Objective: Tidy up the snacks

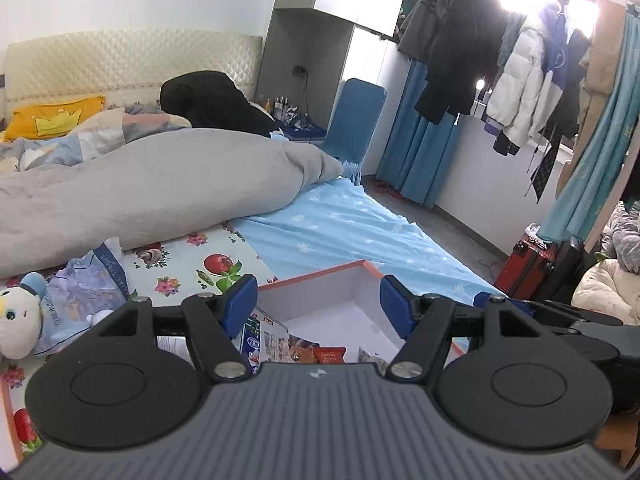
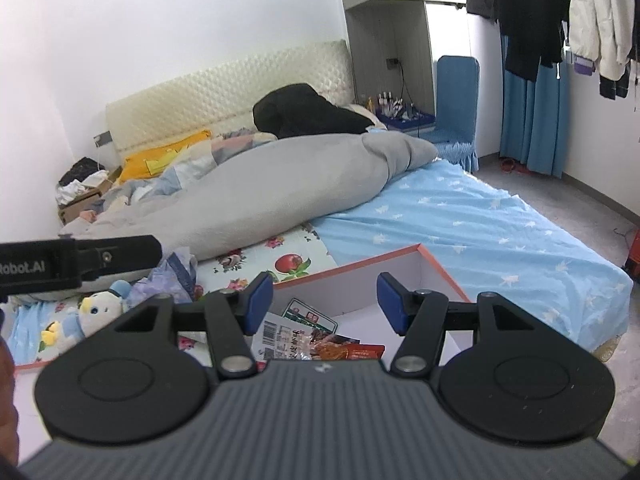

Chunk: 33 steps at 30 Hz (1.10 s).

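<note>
Blue star-print sheet fills the middle of both your views, with the grey duvet bunched across it toward the upper left. Next down in size, the white box with the orange rim sits low in the centre on the flowered cloth, one corner aimed away from you toward the upper right. Snack packets lie in its near part, overlapping; the long printed one runs roughly left to right across the frame. Your left gripper stands wide open and holds nothing; your right gripper is also parted and empty, both above the box. Only your right view shows the cardboard carton by the wall at left; only your left view shows the red case at lower right. A small plush toy lies left of the box.
</note>
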Each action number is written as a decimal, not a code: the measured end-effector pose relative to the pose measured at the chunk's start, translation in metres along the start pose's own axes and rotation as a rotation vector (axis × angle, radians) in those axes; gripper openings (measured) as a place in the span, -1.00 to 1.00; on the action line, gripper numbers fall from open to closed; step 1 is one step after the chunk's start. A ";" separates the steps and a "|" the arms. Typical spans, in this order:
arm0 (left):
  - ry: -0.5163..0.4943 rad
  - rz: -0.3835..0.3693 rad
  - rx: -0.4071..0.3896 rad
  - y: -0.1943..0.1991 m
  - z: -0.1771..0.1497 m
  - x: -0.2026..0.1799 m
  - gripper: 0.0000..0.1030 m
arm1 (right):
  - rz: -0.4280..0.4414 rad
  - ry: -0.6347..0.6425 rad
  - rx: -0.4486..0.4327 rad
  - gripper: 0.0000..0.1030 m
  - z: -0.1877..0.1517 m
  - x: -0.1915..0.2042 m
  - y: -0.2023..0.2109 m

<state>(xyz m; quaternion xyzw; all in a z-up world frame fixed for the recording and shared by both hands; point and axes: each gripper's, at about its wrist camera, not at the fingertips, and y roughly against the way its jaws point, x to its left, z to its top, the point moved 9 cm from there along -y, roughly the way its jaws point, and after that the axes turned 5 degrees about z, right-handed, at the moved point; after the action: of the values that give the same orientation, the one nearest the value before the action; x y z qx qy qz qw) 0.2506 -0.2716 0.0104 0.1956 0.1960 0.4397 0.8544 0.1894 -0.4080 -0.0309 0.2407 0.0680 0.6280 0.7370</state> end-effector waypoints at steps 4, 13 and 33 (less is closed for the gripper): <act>-0.002 0.003 -0.018 0.025 -0.011 -0.001 0.41 | -0.004 0.006 -0.011 0.17 -0.010 0.006 0.019; -0.018 0.025 -0.026 0.065 -0.049 0.002 0.41 | 0.000 -0.004 0.001 0.16 -0.044 0.014 0.047; -0.005 0.116 -0.015 0.074 -0.116 0.026 0.41 | -0.003 0.007 -0.019 0.17 -0.089 0.013 0.050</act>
<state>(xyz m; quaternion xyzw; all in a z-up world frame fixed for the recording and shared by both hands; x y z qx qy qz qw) 0.1560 -0.1916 -0.0550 0.2013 0.1789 0.4894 0.8294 0.1113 -0.3667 -0.0842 0.2312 0.0649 0.6283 0.7399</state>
